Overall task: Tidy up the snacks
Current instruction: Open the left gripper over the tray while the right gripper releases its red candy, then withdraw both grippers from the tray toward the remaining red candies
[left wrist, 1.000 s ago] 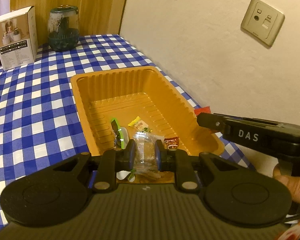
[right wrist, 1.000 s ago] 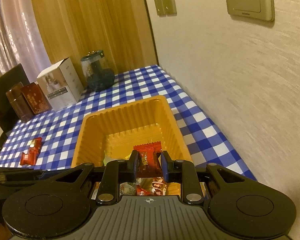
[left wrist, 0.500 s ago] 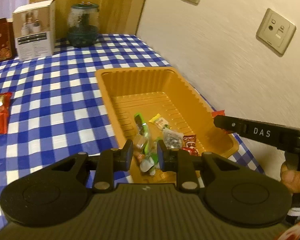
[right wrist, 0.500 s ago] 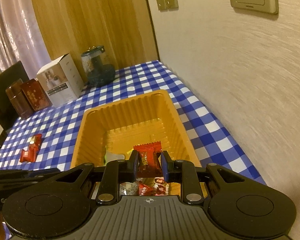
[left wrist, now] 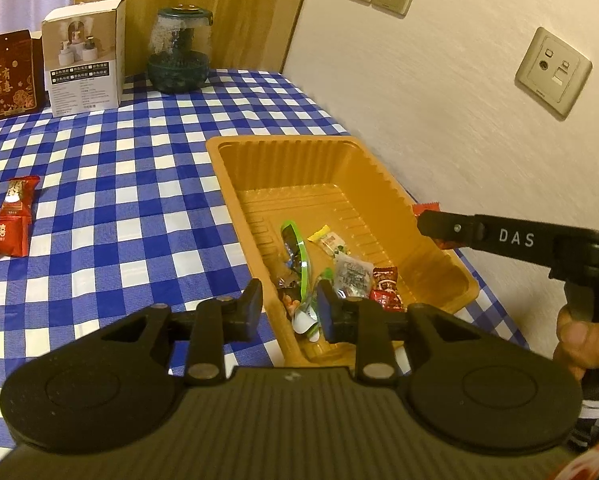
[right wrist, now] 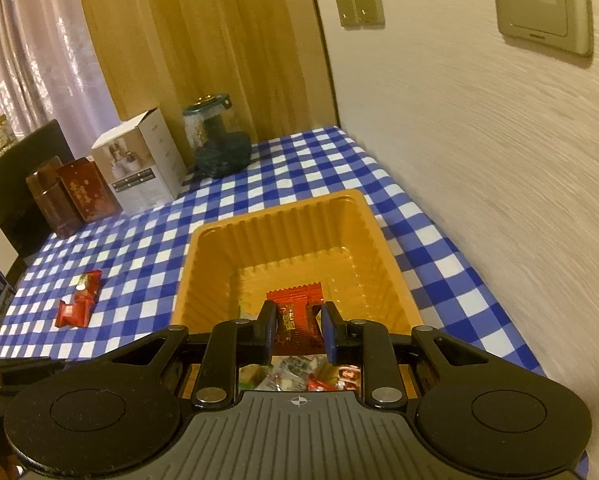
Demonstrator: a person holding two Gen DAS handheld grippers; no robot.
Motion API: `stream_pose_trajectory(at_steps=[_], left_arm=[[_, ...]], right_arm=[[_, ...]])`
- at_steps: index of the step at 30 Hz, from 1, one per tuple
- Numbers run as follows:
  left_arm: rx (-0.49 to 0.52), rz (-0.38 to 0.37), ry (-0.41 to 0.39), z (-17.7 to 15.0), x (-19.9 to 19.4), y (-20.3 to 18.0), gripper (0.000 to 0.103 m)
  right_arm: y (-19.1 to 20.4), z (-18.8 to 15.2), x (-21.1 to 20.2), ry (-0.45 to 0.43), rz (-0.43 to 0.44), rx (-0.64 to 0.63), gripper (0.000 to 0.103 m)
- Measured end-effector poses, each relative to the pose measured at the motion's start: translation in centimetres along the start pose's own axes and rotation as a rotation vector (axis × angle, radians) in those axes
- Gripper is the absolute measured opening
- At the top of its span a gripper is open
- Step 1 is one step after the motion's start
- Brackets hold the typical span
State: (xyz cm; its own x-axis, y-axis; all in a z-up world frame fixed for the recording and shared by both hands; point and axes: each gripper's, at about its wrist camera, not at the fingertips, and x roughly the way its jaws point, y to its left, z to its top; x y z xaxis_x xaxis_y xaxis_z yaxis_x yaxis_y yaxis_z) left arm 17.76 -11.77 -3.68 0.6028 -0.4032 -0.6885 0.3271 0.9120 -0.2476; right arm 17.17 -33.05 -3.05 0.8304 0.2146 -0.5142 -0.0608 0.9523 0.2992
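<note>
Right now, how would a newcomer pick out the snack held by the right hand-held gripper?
Find the orange tray by the wall. Above its near end, the right hand-held gripper pinches a red wrapper with a zigzag top edge, the only snack off the tray floor.

Wall (left wrist: 439, 100) hemming tray (left wrist: 299, 168), open tablecloth (left wrist: 139, 200) leftward

Each wrist view looks steeply down past its own claw, close above the bench. Both share the orange tray (left wrist: 383, 184) ahead and the checked cloth (right wrist: 147, 248).
</note>
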Motion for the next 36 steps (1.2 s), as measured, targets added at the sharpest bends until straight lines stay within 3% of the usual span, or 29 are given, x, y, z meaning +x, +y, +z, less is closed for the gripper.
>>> stream_pose_trajectory(at_steps=[8, 11, 21, 32, 36], left_arm=[[-0.012, 0.007, 0.003, -0.2, 0.0, 0.5, 0.027], [-0.021, 0.013, 0.003, -0.3, -0.1, 0.8, 0.027], [-0.043, 0.032, -0.009, -0.7, -1.2, 1.7, 0.030], [-0.058, 0.049, -0.028, -1.2, -4.2, 2.4, 0.035], [-0.077, 0.069, -0.044, -1.6, -5.8, 3.2, 0.043]], right_arm=[[0.5, 0.6, 1.0, 0.008, 0.030, -0.004, 0.027], [0.1, 0.5, 0.8, -0.015, 0.029, 0.032, 0.062], [-1.1, -0.3, -0.5, 0.000, -0.007, 0.094, 0.063], [0.6, -1.8, -3.1, 0.020, -0.001, 0.099, 0.063], [1.7, -2.3, -4.1, 0.025, 0.011, 0.110, 0.063]])
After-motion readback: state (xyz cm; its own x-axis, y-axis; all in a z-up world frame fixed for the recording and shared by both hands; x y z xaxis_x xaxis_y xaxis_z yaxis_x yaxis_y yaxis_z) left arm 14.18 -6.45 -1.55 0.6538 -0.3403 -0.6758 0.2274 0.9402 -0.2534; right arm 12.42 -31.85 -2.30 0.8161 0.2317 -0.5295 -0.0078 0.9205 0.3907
